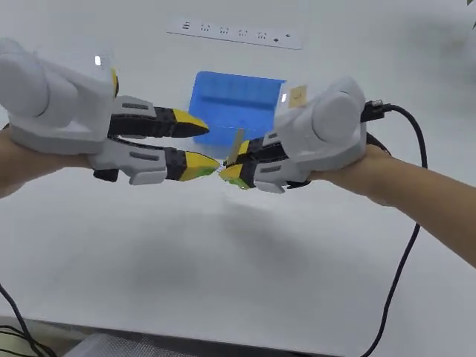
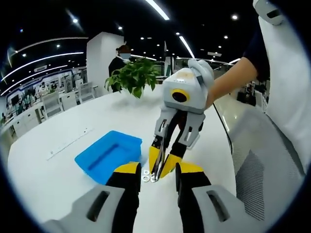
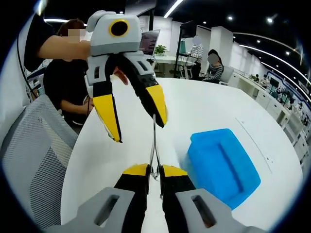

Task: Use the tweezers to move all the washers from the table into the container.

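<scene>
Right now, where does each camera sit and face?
Head view: on the headset, looking down at the table; forearms, left gripper, right gripper show.
Left gripper view: rides that gripper, along its open jaws toward the right gripper, tweezers, washers; right arm shows.
Right gripper view: rides that gripper, along jaws shut on the tweezers toward the left gripper; left arm shows.
Shared: gripper views face each other; all show the container.

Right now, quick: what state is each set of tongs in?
Left tongs: open, holding nothing.
Right tongs: closed on the tweezers.
</scene>
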`<state>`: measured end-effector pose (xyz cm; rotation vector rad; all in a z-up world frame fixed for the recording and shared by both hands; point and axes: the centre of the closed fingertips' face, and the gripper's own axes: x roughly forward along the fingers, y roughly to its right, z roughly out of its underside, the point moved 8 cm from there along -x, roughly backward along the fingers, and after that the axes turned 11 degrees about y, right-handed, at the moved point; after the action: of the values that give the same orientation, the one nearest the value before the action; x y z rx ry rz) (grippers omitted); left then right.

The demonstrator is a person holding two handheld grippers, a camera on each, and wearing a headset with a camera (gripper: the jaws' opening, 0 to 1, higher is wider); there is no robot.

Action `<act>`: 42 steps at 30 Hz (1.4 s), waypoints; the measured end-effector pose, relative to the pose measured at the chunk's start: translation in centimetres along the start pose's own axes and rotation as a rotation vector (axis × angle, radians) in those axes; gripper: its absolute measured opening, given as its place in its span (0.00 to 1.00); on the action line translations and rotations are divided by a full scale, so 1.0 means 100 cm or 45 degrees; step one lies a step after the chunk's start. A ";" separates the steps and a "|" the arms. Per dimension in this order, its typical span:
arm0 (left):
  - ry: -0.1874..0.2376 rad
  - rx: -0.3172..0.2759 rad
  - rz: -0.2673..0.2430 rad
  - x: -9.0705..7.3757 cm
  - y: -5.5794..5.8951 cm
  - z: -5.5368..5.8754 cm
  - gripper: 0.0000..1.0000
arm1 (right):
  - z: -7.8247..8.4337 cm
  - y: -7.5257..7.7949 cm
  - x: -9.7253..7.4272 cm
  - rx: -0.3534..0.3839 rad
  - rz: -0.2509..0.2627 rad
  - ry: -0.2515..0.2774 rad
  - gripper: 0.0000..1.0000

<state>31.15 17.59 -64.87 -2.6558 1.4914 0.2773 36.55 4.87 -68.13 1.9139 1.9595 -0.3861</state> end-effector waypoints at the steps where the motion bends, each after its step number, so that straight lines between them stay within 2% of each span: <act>1: 0.026 -0.006 -0.007 -0.002 0.002 0.000 0.31 | 0.000 0.002 0.001 -0.008 -0.001 0.003 0.10; 4: 0.109 -0.050 -0.020 -0.007 0.007 -0.002 0.31 | -0.006 0.006 -0.003 -0.035 -0.002 0.005 0.10; 6: 0.154 -0.050 -0.027 -0.010 0.009 -0.002 0.31 | -0.012 0.010 -0.006 -0.044 0.001 0.013 0.10; 11: 0.172 -0.056 -0.045 -0.013 0.008 0.000 0.40 | -0.022 0.021 -0.013 -0.079 0.005 0.015 0.10; 14: 0.197 -0.050 -0.050 -0.014 0.008 0.000 0.50 | -0.030 0.032 -0.018 -0.100 0.017 0.018 0.10; 22: 0.259 -0.106 -0.026 -0.013 0.007 -0.001 0.60 | -0.040 0.067 -0.020 -0.109 0.067 0.054 0.10; 26: 0.271 -0.103 -0.028 -0.013 0.004 0.000 0.62 | -0.033 0.088 -0.010 -0.092 0.074 0.045 0.10; 29: 0.271 -0.127 -0.034 -0.014 0.002 0.002 0.64 | -0.021 0.100 0.000 -0.084 0.071 0.011 0.10; 31: 0.270 -0.131 -0.039 -0.015 0.002 0.003 0.67 | -0.015 0.104 0.005 -0.080 0.070 0.001 0.10; 35: 0.305 -0.187 -0.055 -0.015 0.001 0.004 0.74 | 0.001 0.112 0.015 -0.063 0.072 -0.033 0.10; 38: 0.286 -0.174 -0.060 -0.016 0.001 0.008 0.74 | 0.013 0.117 0.021 -0.042 0.075 -0.053 0.10; 42: 0.292 -0.220 -0.071 -0.018 0.001 0.014 0.77 | 0.019 0.119 0.028 -0.038 0.064 -0.058 0.10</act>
<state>29.96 19.30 -65.84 -2.9480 1.5131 0.1037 48.54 6.94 -70.36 1.9149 1.8741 -0.3815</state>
